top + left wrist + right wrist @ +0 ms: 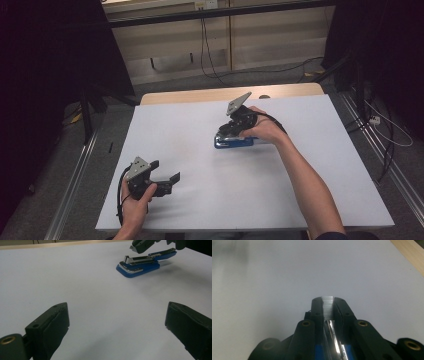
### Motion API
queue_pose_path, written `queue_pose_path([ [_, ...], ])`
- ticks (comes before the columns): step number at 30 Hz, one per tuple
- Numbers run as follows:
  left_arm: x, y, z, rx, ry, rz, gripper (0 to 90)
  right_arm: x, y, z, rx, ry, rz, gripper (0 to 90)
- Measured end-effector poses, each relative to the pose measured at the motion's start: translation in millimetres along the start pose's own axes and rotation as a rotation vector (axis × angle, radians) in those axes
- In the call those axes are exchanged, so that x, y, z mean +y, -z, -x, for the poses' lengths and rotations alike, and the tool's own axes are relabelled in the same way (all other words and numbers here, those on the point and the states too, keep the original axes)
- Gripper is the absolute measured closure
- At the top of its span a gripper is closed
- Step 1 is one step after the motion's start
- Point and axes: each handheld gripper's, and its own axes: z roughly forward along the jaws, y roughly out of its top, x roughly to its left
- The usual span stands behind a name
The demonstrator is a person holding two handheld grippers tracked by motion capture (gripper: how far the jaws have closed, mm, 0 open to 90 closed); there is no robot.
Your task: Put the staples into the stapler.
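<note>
A blue stapler (232,142) lies on the white tabletop (210,200), right of centre. In the left gripper view the stapler (140,266) has its blue top cover swung up and its metal magazine bared. My right gripper (227,131) hovers right over it, and its jaws (327,302) are shut on a silvery ridged strip (327,308) that looks like a row of staples. Below the jaws I see the stapler's metal channel (334,340). My left gripper (164,171) rests near the front left, open and holding nothing (117,320).
A wooden table edge (200,95) runs along the far side of the white surface. Beyond it are black cables (207,55) on the floor and a pale wall panel. Metal rails (75,180) flank the table on both sides.
</note>
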Motion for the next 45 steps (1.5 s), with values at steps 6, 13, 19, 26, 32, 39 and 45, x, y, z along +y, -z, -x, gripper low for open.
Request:
queue_pose_path([
  [6, 0.0, 0.1, 0.1, -0.005, -0.004, 0.0, 5.7, -2.8, -3.0, 3.9, 0.001, -0.005, 0.008, 79.1],
  [13, 0.0, 0.0, 0.2, -0.005, 0.001, 0.003, 5.7, -6.1, -2.6, 6.5, 0.015, 0.009, 0.005, 79.1],
  [19, 0.1, -1.3, 1.0, -0.013, -0.001, -0.002, 5.7, -7.8, -3.8, 7.8, 0.023, 0.007, -0.001, 79.1],
  [26, 0.0, -1.0, 0.8, -0.012, 0.0, -0.003, 5.7, -7.8, -6.7, 8.4, 0.038, 0.01, -0.026, 79.1],
  [32, -0.1, -1.2, 0.5, -0.013, -0.002, -0.006, 5.7, -8.5, -8.4, 8.5, 0.048, 0.025, -0.042, 79.1],
  [39, 0.1, -0.8, 0.4, -0.015, -0.016, -0.011, 5.8, -7.1, -10.8, 6.5, 0.046, 0.035, -0.048, 79.1],
  [45, 0.1, -0.8, 0.2, -0.015, -0.013, -0.009, 5.8, -7.7, -11.4, 6.9, 0.047, 0.044, -0.046, 79.1],
])
